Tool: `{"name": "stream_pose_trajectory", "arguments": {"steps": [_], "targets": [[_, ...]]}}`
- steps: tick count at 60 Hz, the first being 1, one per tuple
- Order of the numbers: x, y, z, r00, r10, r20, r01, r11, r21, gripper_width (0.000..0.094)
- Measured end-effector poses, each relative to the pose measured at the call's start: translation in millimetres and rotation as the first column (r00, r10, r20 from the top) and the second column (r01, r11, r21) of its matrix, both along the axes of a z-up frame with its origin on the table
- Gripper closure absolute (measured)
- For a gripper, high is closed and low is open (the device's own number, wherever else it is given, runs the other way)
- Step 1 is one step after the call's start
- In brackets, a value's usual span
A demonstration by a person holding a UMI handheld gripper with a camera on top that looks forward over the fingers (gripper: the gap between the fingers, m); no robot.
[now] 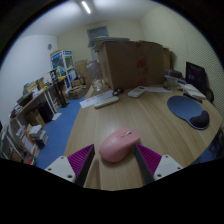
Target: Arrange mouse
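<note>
The fingers (pixel 113 160) are seen spread wide, with the pink mouse (pixel 118 145) between them — whether it is gripped cannot be told. It is kept low over the table (pixel 120 112). Farther off lies a dark mouse pad (pixel 185 106) — judged the intended place. A cardboard box (pixel 132 62) is noted beyond.

Pink mouse (pixel 117 145) on wooden desk, between the jaws.

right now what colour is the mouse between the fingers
Pink. The mouse shows best in the gripper view, lying on the wooden table between the open fingers.
</note>
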State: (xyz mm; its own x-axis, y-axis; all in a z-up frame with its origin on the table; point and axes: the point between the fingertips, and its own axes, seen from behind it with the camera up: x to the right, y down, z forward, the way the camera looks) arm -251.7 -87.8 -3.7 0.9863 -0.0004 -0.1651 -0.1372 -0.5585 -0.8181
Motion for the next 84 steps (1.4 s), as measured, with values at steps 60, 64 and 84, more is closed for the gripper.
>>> {"name": "stream_pose_trajectory", "arguments": {"steps": [60, 64, 84], "targets": [[108, 103, 258, 0.977, 0.12, 0.176, -0.185, 0.884, 0.429, 0.0585], [190, 121, 262, 0.984, 0.063, 0.167, -0.128, 0.901, 0.415, 0.0584], [345, 152, 44, 0.985, 0.06, 0.164, -0.064, 0.998, 0.02, 0.0584]]}}
